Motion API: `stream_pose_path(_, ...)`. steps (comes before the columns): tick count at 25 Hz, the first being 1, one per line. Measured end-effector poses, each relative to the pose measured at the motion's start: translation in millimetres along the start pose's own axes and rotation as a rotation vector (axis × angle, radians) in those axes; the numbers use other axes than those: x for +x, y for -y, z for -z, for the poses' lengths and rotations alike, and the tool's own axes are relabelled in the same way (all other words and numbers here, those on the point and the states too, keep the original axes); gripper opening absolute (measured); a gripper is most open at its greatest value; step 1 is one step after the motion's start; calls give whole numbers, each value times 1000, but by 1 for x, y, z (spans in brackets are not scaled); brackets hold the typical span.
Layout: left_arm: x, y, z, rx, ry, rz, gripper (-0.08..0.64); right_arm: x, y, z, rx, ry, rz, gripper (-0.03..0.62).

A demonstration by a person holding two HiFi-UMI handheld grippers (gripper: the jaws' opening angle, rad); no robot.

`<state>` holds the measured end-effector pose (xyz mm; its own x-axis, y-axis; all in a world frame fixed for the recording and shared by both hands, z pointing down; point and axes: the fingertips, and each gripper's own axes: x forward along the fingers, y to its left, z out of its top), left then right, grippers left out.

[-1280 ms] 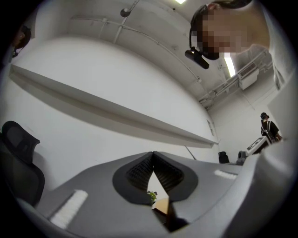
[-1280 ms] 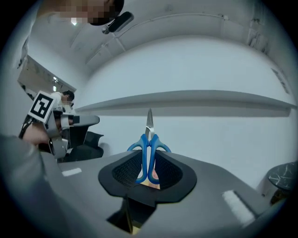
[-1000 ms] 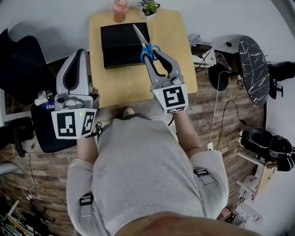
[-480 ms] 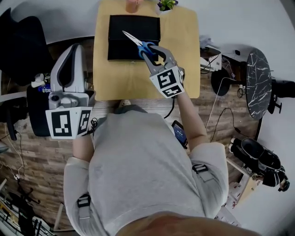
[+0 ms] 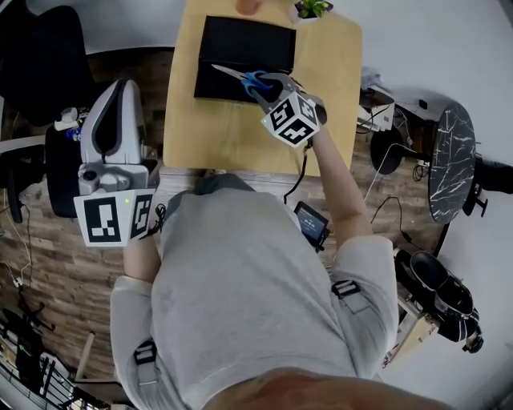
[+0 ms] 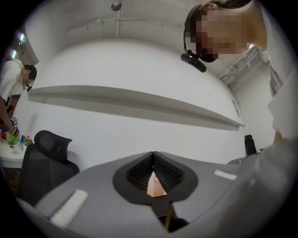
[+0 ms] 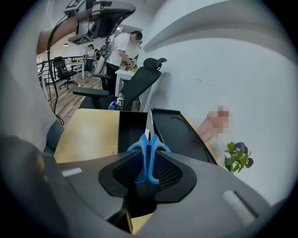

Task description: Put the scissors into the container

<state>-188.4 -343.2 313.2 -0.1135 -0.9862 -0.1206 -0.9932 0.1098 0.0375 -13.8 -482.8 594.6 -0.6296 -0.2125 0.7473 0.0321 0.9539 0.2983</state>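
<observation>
Blue-handled scissors (image 5: 244, 78) are clamped by their handles in my right gripper (image 5: 268, 86), blades pointing left over the near edge of the black container (image 5: 244, 44) on the wooden table (image 5: 216, 128). In the right gripper view the scissors (image 7: 148, 151) stand between the jaws, blades reaching toward the black container (image 7: 174, 132). My left gripper (image 5: 119, 132) hangs left of the table over the floor, jaws together and holding nothing; in the left gripper view the gripper (image 6: 152, 155) points at a white wall.
A small potted plant (image 5: 311, 8) sits at the table's far edge, right of the container. A black office chair (image 5: 36, 48) stands left of the table. Right of it are cables, a round dark marble side table (image 5: 447, 160) and shoes on the wooden floor.
My right gripper has carried the scissors forward and lower toward the container, blades swinging to point left. The left gripper has stayed beside the table.
</observation>
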Motion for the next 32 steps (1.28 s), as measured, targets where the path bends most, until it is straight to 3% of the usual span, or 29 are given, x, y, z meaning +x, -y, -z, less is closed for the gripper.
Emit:
stream_pose_path(11, -9, -17, 10, 11, -45, -61, 57, 49, -11, 16, -90, -180, -138, 87)
stream_pose_path(24, -21, -27, 20, 13, -84, -93, 57, 67, -14, 32, -90, -293, -143, 89)
stream_pose_path(32, -25, -25, 19, 19, -82, -86, 57, 61, -10, 27, -53, -286, -124, 89)
